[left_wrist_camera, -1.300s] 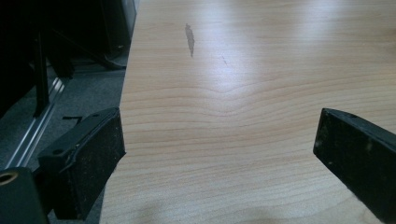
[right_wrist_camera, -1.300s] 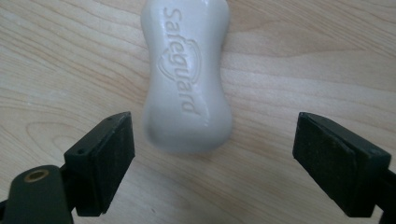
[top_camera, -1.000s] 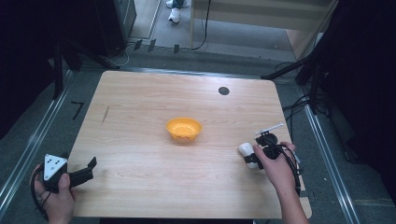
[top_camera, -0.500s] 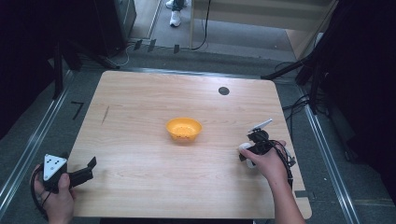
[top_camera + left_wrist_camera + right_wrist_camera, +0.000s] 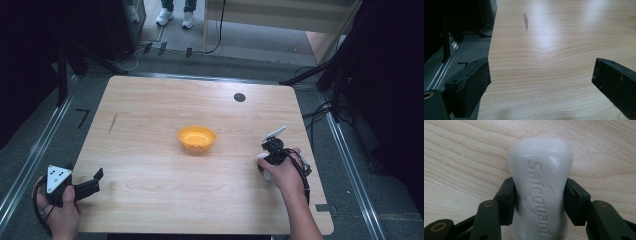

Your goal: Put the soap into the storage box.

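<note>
A white bar of soap (image 5: 540, 190) with raised lettering lies on the wooden table (image 5: 200, 200), and my right gripper (image 5: 539, 200) has just closed its jaws onto its two sides, pads pressing on it. In the high view that gripper (image 5: 267, 160) sits at the table's right side, the soap (image 5: 261, 159) peeking out white under the hand. An orange bowl (image 5: 197, 137) stands at the table's middle. My left gripper (image 5: 97, 177) rests at the near left corner; in its own view the left gripper (image 5: 541, 80) is open with bare wood between its pads.
A small dark round mark (image 5: 239, 97) lies near the table's far edge. A grey streak (image 5: 525, 21) marks the wood at the left. Metal rails (image 5: 35, 155) run along the floor beside both long sides, and cables (image 5: 320, 112) lie at the right.
My right gripper has shifted slightly left and down onto the white soap, and its jaws have closed on it. The left hand has kept still.
</note>
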